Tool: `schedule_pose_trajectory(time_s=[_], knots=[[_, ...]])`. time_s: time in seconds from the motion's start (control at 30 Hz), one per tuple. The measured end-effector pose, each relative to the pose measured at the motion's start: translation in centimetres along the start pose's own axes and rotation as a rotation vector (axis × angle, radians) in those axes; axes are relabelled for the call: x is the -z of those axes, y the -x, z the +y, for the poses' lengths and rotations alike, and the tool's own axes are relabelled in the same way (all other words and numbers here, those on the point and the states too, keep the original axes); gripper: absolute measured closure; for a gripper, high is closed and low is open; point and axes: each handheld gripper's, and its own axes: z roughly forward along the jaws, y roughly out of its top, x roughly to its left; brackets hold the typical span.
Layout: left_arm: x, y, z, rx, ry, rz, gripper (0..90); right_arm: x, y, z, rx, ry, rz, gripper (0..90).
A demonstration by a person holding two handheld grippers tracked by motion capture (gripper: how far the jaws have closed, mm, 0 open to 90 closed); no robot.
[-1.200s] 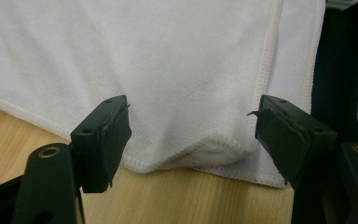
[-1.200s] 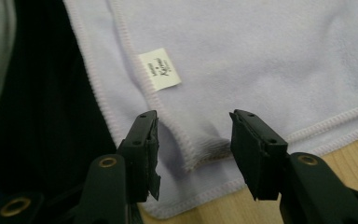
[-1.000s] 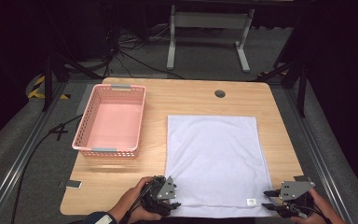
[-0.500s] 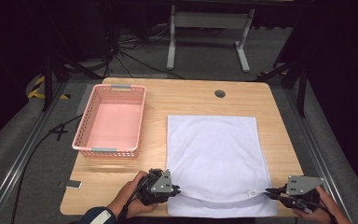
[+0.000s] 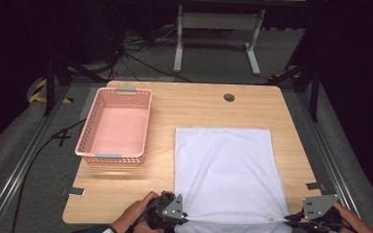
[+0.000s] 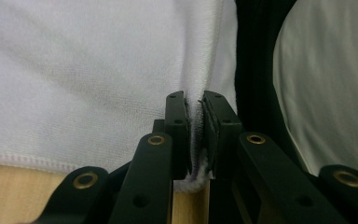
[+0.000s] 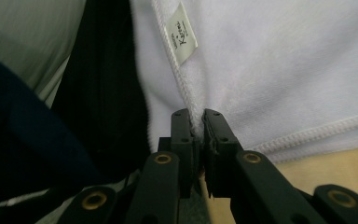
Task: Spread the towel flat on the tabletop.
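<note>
towel [image 5: 226, 174] near hem cut off, label [image 7: 182, 31] print unreadable

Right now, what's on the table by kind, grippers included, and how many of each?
White towel: 1
Pink basket: 1
Grippers: 2, left gripper and right gripper, each clamped on a near corner of the towel
Total: 4

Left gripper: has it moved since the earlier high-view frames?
Yes. The left gripper has shifted right along the table's near edge, and its jaws have just closed on the towel's corner.
</note>
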Motion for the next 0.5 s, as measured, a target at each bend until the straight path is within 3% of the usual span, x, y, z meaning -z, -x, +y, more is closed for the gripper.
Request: schedule_pose_trajectory(time_s=[0.07,0.17,0.3,0.4,0.47,0.5], knots=[[0.0,-0.1,0.0,-0.001,0.000,0.006,82.2,-0.7,-0.1,0.0,0.011,-0.044,0.009,83.9],[0.0,-0.4,0.0,-0.002,-0.005,0.006,84.0,-0.9,0.1,0.1,0.009,-0.046,0.014,84.8],[0.0,-2.0,0.0,0.010,-0.005,0.048,84.8,-1.1,0.8,0.6,0.012,-0.056,-0.044,85.0],[0.1,-3.7,0.3,0.002,-0.032,0.118,84.9,-1.5,2.3,1.1,-0.009,-0.039,-0.118,85.0],[0.1,-5.1,0.3,0.018,-0.033,0.150,84.8,-1.8,3.5,1.4,-0.029,-0.017,-0.163,85.0],[0.1,-5.7,0.2,0.044,-0.018,0.149,84.8,-1.9,3.8,1.4,-0.041,-0.009,-0.161,85.0]])
